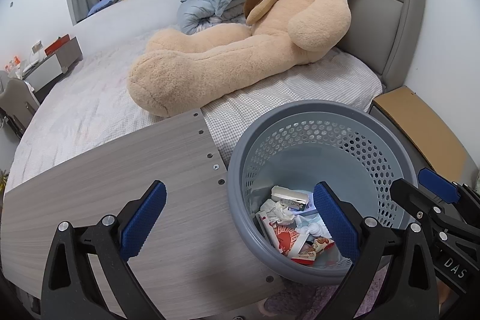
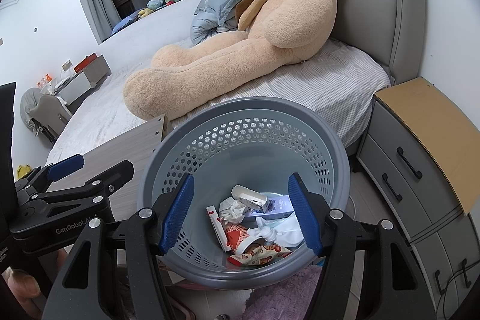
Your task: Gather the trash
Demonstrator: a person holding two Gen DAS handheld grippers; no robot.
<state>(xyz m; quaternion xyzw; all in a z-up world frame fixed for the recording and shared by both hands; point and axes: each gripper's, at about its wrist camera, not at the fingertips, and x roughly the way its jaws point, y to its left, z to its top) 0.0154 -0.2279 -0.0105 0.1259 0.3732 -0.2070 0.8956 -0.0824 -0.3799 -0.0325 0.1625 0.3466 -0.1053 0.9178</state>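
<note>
A grey perforated waste basket (image 2: 330, 146) stands on the floor beside the bed; it also shows in the left wrist view (image 1: 240, 170). Inside lie crumpled tissues (image 2: 279, 230), small cartons (image 2: 249, 195) and red snack wrappers (image 2: 258, 254); the same trash (image 1: 297, 227) shows in the left wrist view. My right gripper (image 2: 243, 215) is open and empty, right above the basket's mouth. My left gripper (image 1: 240, 218) is open and empty, straddling the wooden table's edge and the basket rim. The right gripper (image 1: 420, 194) shows at the left view's right edge, and the left gripper (image 2: 90, 167) at the right view's left.
A wood-grain table (image 1: 135, 170) sits left of the basket. A bed (image 1: 75, 110) with a large teddy bear (image 1: 270, 35) lies behind. A grey nightstand (image 2: 405, 164) topped with cardboard stands to the right. A purple rug (image 2: 279, 296) lies below the basket.
</note>
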